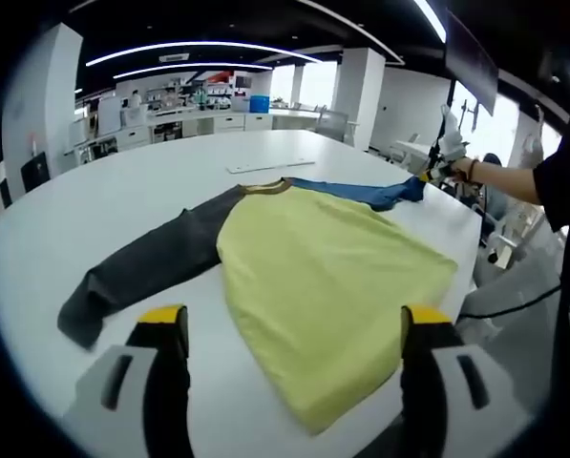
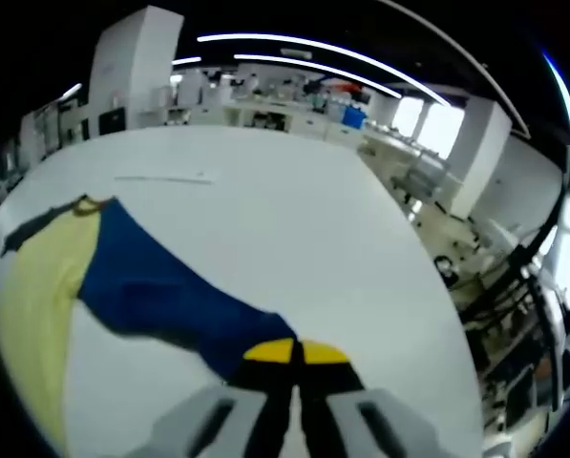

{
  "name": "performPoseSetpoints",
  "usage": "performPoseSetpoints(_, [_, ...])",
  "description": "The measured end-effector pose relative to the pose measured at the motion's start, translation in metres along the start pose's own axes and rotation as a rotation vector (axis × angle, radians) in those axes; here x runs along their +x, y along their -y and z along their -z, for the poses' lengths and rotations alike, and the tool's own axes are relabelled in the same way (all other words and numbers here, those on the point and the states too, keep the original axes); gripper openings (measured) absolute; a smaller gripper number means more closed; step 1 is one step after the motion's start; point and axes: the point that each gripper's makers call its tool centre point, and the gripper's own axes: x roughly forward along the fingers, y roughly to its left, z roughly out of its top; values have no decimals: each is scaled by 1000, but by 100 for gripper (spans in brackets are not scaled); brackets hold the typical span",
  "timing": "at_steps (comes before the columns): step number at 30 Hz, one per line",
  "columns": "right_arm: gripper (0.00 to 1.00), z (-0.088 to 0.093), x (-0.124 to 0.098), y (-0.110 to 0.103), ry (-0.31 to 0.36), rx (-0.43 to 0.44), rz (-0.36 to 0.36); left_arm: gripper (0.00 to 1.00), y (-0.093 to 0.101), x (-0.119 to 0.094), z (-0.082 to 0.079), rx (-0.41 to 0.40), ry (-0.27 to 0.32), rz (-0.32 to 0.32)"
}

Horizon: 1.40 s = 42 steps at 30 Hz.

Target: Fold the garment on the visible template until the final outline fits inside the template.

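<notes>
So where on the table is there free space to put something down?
The white table is bare beyond the collar, past the thin strip, and left of the grey sleeve. The yellow body and blue sleeve, held by the right gripper, crowd the near right edge.

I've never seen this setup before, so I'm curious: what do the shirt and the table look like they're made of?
The shirt looks like soft matte knit fabric, perhaps cotton jersey: it drapes flat with gentle creases, and its blue sleeve bends limply where the right gripper pinches it. The table looks like smooth white laminate or painted board with a faint sheen; which one is unclear.
</notes>
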Motion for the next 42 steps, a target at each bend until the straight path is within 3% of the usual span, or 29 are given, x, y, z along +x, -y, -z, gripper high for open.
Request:
performPoseSetpoints(11, [0,15,22,-3,-43,52,0,92,-1,0,-7,-1,21,-33])
performPoseSetpoints(14, [0,25,40,2,-47,98,-6,92,-1,-1,-9,1,24,-37])
performPoseSetpoints(20, [0,35,29,-9,-84,86,8,92,-6,-5,-5,-14,28,-53])
performPoseSetpoints(22, [0,32,48,12,-76,90,28,92,-7,-6,-3,-18,22,-58])
performPoseSetpoints(24, [0,31,33,5,-53,135,46,92,-7,-5,-1,-21,16,-59])
performPoseSetpoints(26, [10,27,36,15,-35,200,48,92,-7,-5,-2,-23,17,-58])
performPoseSetpoints(29, [21,27,9,-3,-18,238,51,92,-6,-4,-5,-18,29,-56])
performPoseSetpoints(31, [28,28,7,-1,-10,272,56,92,-7,-3,-6,-18,35,-53])
performPoseSetpoints(34, [37,33,9,-1,-18,390,46,92,-6,-2,-6,-14,35,-47])
performPoseSetpoints(42, [40,39,-19,-27,-8,431,35,91,-4,0,-8,-10,42,-34])
